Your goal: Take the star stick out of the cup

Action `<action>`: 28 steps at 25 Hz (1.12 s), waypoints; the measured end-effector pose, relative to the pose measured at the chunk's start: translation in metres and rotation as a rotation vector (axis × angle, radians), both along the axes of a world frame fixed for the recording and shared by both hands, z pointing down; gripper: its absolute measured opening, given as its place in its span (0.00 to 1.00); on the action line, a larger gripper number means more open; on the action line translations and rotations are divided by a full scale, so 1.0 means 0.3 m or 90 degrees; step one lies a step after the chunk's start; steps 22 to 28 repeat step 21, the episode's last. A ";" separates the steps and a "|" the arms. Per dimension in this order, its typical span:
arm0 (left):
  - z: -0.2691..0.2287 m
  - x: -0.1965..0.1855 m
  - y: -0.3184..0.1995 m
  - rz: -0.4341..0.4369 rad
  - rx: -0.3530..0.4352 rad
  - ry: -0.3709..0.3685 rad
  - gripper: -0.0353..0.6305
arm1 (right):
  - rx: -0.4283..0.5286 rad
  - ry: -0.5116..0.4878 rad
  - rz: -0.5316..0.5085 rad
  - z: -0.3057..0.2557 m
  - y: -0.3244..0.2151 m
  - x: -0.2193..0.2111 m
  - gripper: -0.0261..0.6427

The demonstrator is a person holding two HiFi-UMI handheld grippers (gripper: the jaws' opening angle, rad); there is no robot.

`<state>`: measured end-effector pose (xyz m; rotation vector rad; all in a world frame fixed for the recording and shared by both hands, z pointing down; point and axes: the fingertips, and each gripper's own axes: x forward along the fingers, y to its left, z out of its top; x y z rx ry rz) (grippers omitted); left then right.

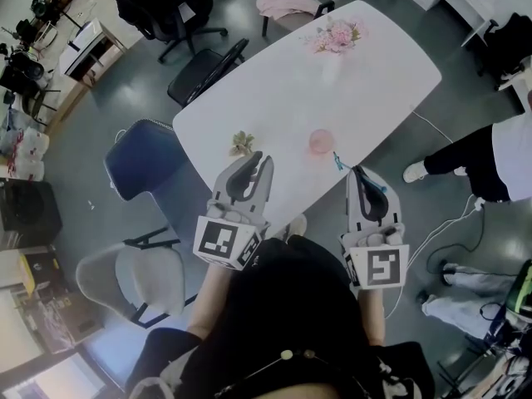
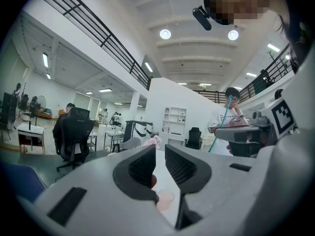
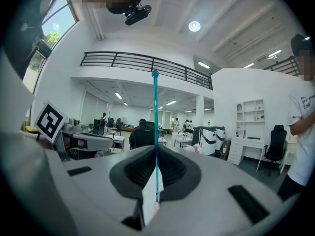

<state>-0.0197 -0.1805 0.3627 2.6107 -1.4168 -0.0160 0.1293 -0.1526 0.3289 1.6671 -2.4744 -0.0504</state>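
Note:
A thin teal star stick (image 3: 155, 122) stands upright between the jaws of my right gripper (image 3: 156, 149), which is shut on its lower part. In the head view, that gripper (image 1: 357, 171) hovers at the near edge of the white table (image 1: 374, 81), with the stick (image 1: 337, 161) clear of the pink cup (image 1: 321, 141) just to its left. My left gripper (image 1: 259, 158) is left of the cup, with a narrow gap between its jaws and nothing in them. In the left gripper view, the cup (image 2: 165, 199) shows low between those jaws (image 2: 160, 149), and the stick (image 2: 220, 127) rises at the right.
A pink flower bunch (image 1: 337, 36) lies at the table's far end and a small dried sprig (image 1: 242, 144) near the left gripper. A blue chair (image 1: 141, 160) and a black chair (image 1: 204, 69) stand along the left side. A person (image 1: 499, 160) stands at the right, with cables on the floor.

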 end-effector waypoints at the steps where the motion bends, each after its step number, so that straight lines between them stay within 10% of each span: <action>1: 0.000 0.000 0.001 0.000 0.001 0.000 0.15 | 0.000 -0.001 0.000 0.000 0.001 0.000 0.06; 28: 0.001 0.002 0.006 0.000 -0.003 0.001 0.15 | 0.003 -0.005 0.006 -0.009 0.003 0.007 0.06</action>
